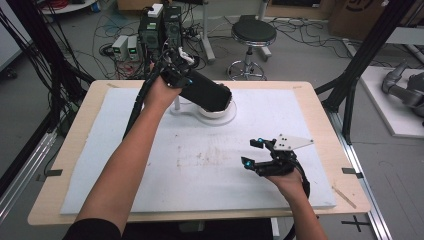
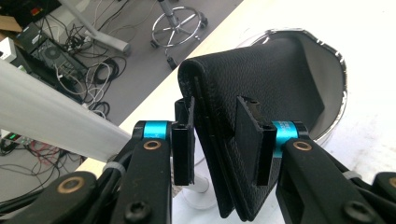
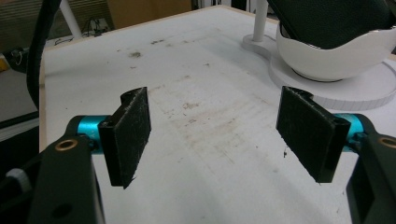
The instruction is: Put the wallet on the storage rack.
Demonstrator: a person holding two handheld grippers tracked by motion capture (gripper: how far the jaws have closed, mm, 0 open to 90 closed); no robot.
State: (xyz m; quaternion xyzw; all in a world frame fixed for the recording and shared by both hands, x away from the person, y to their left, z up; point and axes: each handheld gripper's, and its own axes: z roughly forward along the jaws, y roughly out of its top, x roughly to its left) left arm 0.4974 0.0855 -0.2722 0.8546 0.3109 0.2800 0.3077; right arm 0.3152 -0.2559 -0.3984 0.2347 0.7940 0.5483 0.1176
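A black leather case (image 1: 205, 92) (image 2: 261, 79) slants down with its far end in a white bowl (image 1: 220, 111) (image 2: 338, 65) on a round white stand at the back of the table. My left gripper (image 1: 191, 84) (image 2: 219, 149) is shut on the case's near end, with a pad against each side. Toward the front right, my right gripper (image 1: 252, 151) (image 3: 215, 135) hovers low over the white mat (image 1: 200, 165), open, nothing between its pads. In the right gripper view the bowl (image 3: 327, 60) sits ahead to the right with the dark case in it.
The stand's thin white post (image 3: 259, 23) rises beside the bowl. The stained white mat covers most of the wooden table (image 1: 75, 150). Beyond the far edge stand a stool (image 1: 252, 32), computers (image 1: 160, 25) and floor cables. A black frame post (image 1: 360, 65) rises at the right.
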